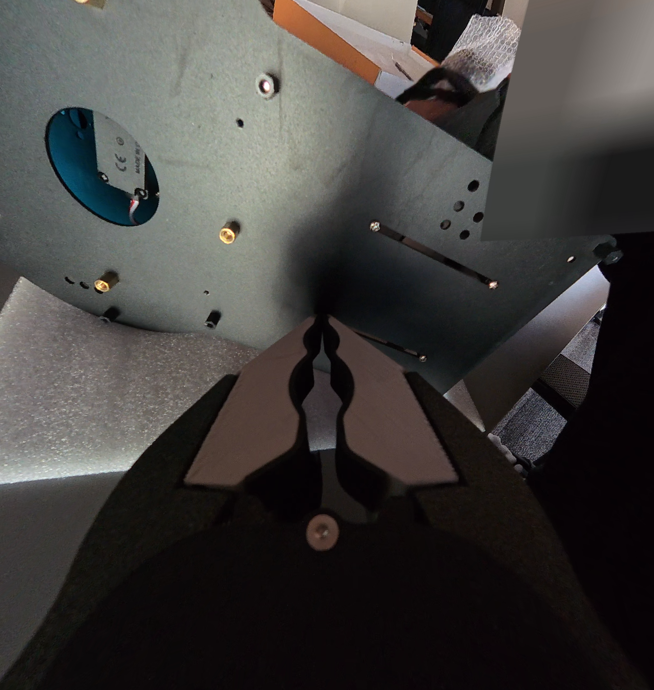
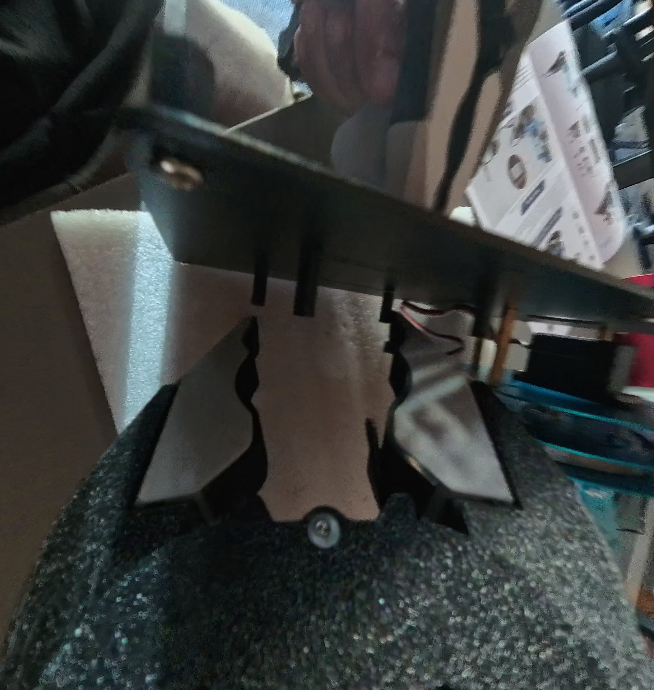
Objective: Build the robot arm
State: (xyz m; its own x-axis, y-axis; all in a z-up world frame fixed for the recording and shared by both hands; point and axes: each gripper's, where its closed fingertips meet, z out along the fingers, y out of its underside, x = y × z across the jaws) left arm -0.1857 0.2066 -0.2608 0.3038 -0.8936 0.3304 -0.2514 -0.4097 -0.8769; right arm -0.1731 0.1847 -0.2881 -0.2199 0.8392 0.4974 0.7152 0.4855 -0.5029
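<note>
A dark grey metal plate [image 1: 243,168] with a round hole [image 1: 64,164], brass standoffs [image 1: 229,234], small black standoffs and two slots stands tilted over a white foam sheet [image 1: 75,392]. My left gripper [image 1: 322,322] is shut on the plate's lower edge, and the thin plate shows between the fingers. In the right wrist view the plate [image 2: 318,231] shows nearly edge-on, with black standoffs [image 2: 304,287] hanging below it. My right gripper [image 2: 322,328] is open and empty, with its tips just under those standoffs. It touches nothing.
Under the plate at the right are a blue board [image 2: 597,422], a black servo [image 2: 571,358] and red-white wires [image 2: 433,310]. A foam block [image 2: 105,269] leans at the left. A printed sheet [image 2: 541,149] lies beyond. Bubble wrap [image 1: 485,44] and an orange table edge [image 1: 318,33] lie behind.
</note>
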